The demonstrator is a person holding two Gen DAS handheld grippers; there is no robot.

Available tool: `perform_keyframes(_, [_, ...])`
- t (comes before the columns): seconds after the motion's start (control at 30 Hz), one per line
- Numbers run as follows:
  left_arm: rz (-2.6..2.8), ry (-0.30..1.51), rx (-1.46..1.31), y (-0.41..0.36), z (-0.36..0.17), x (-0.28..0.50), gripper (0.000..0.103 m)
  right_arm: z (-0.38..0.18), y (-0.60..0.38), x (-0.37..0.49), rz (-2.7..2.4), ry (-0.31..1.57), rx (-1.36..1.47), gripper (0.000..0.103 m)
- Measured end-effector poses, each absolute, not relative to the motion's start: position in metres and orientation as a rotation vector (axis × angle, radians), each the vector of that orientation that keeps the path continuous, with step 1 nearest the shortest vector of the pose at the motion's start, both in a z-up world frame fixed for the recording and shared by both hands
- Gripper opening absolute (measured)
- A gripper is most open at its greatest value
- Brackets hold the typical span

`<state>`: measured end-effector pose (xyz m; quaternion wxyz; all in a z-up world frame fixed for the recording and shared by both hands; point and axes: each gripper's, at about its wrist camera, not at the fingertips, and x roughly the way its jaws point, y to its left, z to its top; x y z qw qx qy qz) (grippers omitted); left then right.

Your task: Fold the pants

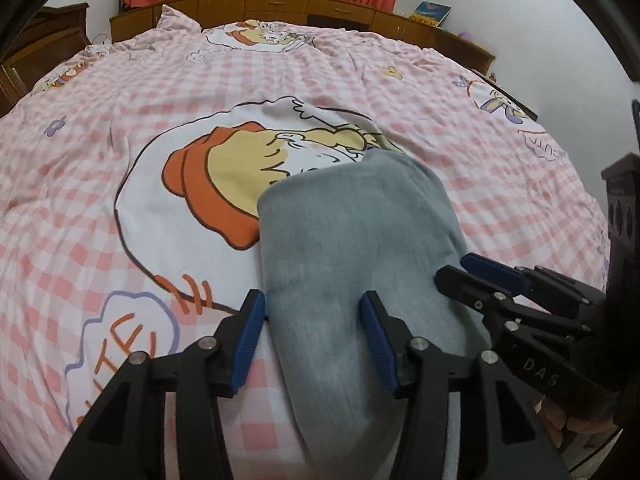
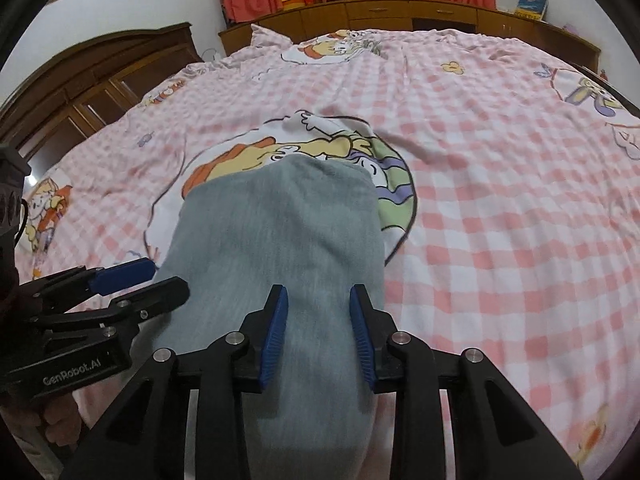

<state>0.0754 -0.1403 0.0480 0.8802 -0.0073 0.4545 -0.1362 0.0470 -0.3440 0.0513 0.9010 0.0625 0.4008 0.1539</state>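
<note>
Left wrist: left gripper [image 1: 312, 316] jaws apart, straddling left edge of folded grey pants [image 1: 352, 240] on pink checked bedsheet [image 1: 120, 112]. Right wrist: right gripper [image 2: 318, 312] jaws parted over pants [image 2: 280, 232], pads not visibly pressing denim.

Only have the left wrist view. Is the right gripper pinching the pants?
Observer: No. The right gripper is open, and the grey pants lie flat under it.
Operator: Where's the pants' right edge there?
Observer: Just outside its right finger, on the checked bedspread.
Operator: How does my gripper look from that side?
Observer: The left gripper has its tips apart at the pants' left edge.
</note>
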Motion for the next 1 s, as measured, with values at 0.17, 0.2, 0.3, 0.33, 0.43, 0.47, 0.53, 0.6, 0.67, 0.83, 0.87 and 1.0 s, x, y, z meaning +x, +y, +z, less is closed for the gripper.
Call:
perform_keyframes(0.17, [-0.276,0.931,0.020,-0.133,0.065,0.052,0.052,0.061,-0.347,0.006,0.363,0.813,0.137,0.033])
perform_keyframes(0.2, [-0.280,0.935,0.013,-0.129,0.067,0.046,0.052,0.062,-0.346,-0.002,0.369,0.812,0.125,0.033])
perform_keyframes(0.3, [-0.295,0.946,-0.019,-0.122,0.071,0.030,0.053,0.061,-0.342,-0.018,0.377,0.807,0.111,0.033])
perform_keyframes(0.33, [-0.301,0.951,-0.027,-0.121,0.071,0.025,0.053,0.059,-0.341,-0.021,0.373,0.807,0.106,0.033])
perform_keyframes(0.43, [-0.319,0.966,-0.038,-0.120,0.068,0.010,0.054,0.039,-0.340,-0.021,0.333,0.841,0.098,0.033])
perform_keyframes(0.47, [-0.323,0.968,-0.029,-0.122,0.064,0.008,0.056,0.033,-0.340,-0.020,0.328,0.845,0.103,0.033])
perform_keyframes(0.53, [-0.307,0.986,-0.003,-0.127,0.052,0.008,0.059,0.027,-0.340,-0.019,0.327,0.836,0.099,0.034])
perform_keyframes(0.6, [-0.309,0.998,-0.005,-0.127,0.039,0.010,0.063,0.024,-0.342,-0.018,0.330,0.830,0.111,0.034])
perform_keyframes(0.67, [-0.311,0.995,-0.022,-0.125,0.031,0.012,0.067,0.024,-0.344,-0.018,0.334,0.829,0.124,0.034])
perform_keyframes(0.83, [-0.310,0.984,-0.040,-0.122,0.034,0.008,0.068,0.030,-0.344,-0.021,0.307,0.841,0.148,0.035])
perform_keyframes(0.87, [-0.304,0.981,-0.043,-0.121,0.035,0.006,0.067,0.032,-0.343,-0.023,0.302,0.844,0.150,0.036])
perform_keyframes(1.0, [-0.287,0.975,-0.035,-0.119,0.044,-0.001,0.068,0.044,-0.345,-0.037,0.287,0.835,0.160,0.051])
